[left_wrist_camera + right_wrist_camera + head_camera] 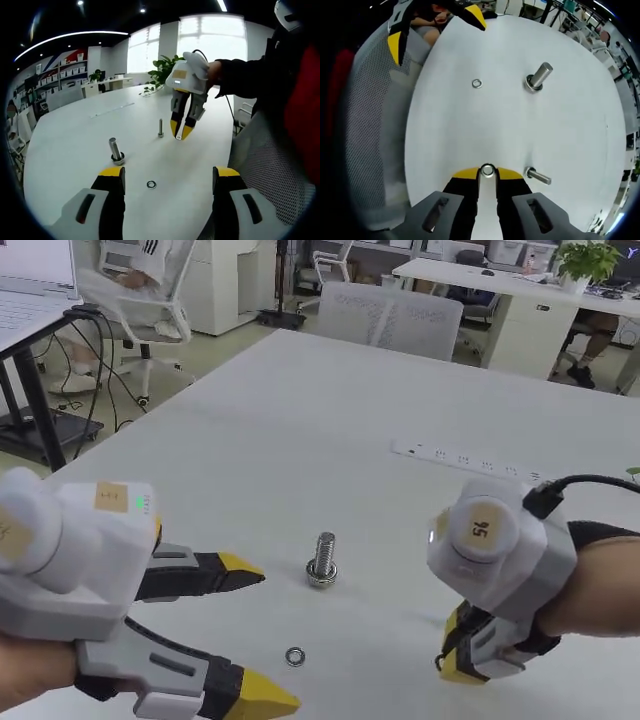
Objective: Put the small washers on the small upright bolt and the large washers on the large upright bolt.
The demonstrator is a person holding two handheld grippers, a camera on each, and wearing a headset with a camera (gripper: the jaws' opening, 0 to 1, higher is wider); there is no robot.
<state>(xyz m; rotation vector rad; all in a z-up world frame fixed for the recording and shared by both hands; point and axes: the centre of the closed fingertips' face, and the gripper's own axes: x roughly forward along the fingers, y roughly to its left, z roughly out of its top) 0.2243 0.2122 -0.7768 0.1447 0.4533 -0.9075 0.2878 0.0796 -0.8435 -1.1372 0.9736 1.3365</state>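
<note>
Silver washer within right hand-held gripper, just beside small bolt

Bright, even office light; fisheye-warped gripper views.

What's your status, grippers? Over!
Left gripper open, empty. Right gripper shut on a washer, near the small bolt. One loose washer on the table by the large bolt. Nothing in the way.
</note>
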